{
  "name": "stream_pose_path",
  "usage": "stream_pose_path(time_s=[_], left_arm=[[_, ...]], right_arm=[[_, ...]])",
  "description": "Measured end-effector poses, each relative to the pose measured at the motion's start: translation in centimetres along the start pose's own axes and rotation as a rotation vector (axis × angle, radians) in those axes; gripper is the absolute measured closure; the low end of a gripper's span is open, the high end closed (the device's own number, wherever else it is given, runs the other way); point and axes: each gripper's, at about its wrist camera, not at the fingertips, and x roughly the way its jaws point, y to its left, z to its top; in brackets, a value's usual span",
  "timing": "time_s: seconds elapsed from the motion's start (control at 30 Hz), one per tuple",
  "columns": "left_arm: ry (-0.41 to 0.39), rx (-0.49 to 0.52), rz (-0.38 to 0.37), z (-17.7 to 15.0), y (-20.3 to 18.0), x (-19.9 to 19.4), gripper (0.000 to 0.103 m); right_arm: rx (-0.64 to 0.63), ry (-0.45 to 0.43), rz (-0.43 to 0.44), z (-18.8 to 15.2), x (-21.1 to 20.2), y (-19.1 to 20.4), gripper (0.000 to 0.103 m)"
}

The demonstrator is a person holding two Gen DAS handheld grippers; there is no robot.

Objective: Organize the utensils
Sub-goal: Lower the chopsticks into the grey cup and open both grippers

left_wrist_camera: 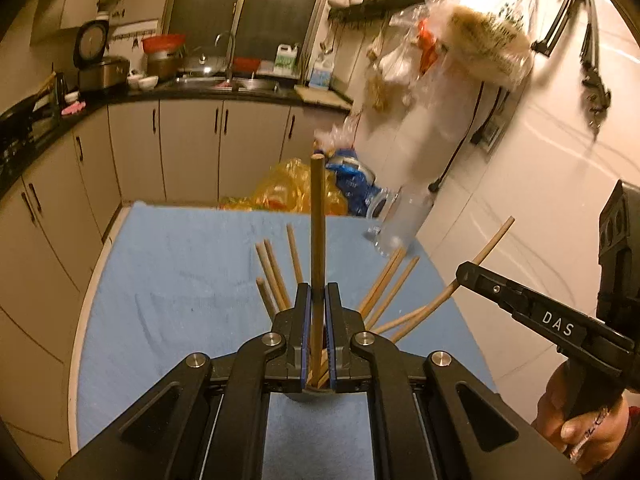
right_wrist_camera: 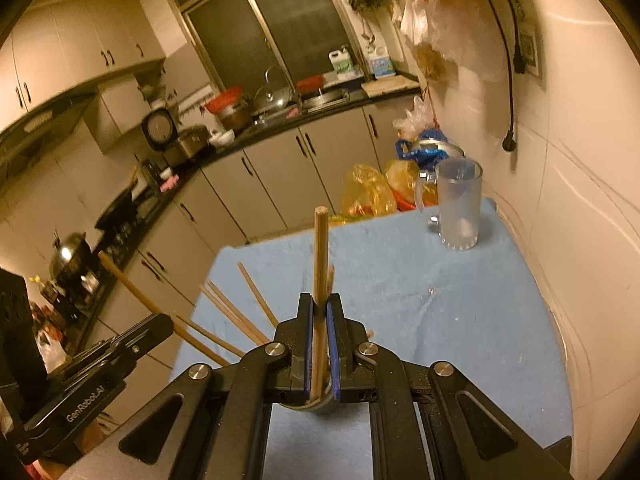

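Note:
In the left wrist view my left gripper point(left_wrist_camera: 318, 290) is shut on a brown wooden chopstick point(left_wrist_camera: 318, 216) that stands upright between its pads. Several more chopsticks point(left_wrist_camera: 276, 280) fan out from a dark holder point(left_wrist_camera: 308, 395) under the jaws. At the right, my right gripper point(left_wrist_camera: 466, 274) pinches a paler chopstick point(left_wrist_camera: 494, 240). In the right wrist view the right gripper point(right_wrist_camera: 320, 300) is shut on a light chopstick point(right_wrist_camera: 321, 256) rising from the holder's grey rim point(right_wrist_camera: 320, 405). The left gripper point(right_wrist_camera: 162, 326) shows at lower left, gripping its chopstick point(right_wrist_camera: 120, 276).
A blue cloth point(right_wrist_camera: 440, 300) covers the table. A frosted glass mug point(right_wrist_camera: 458, 204) stands at its far right corner by the white wall. Yellow and blue plastic bags point(right_wrist_camera: 372, 192) lie past the far edge. Kitchen cabinets and a cluttered counter point(left_wrist_camera: 188, 92) run along the left and back.

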Motion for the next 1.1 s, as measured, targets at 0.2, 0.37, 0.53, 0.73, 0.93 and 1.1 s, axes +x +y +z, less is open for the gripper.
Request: stream_pose_path(time_s=[0.2, 0.37, 0.53, 0.73, 0.93, 1.1], left_arm=[[0.031, 0.012, 0.036, -1.6, 0.1, 2.2, 0.097], [0.045, 0.01, 0.056, -2.5, 0.6, 3.1, 0.097], [0.052, 0.005, 0.075, -3.0, 1.4, 3.6, 0.097], [0.062, 0.005, 0.091, -3.3, 1.9, 4.3, 0.096], [0.073, 0.007, 0.098, -3.5, 2.2, 4.9, 0.096], [0.083, 0.007, 0.101, -3.7, 2.4, 5.3, 0.096]], right_arm=[[-0.018, 0.059, -0.011, -1.8, 3.0, -0.2, 0.096], [-0.036, 0.086, -0.02, -2.7, 4.8, -0.1, 0.096], [-0.057, 0.107, -0.032, -3.3, 6.2, 0.4, 0.096], [-0.082, 0.112, -0.043, -3.4, 7.0, 0.6, 0.096], [-0.084, 0.111, -0.047, -3.4, 7.1, 0.7, 0.096], [-0.083, 0.117, -0.045, -3.2, 7.3, 0.7, 0.096]])
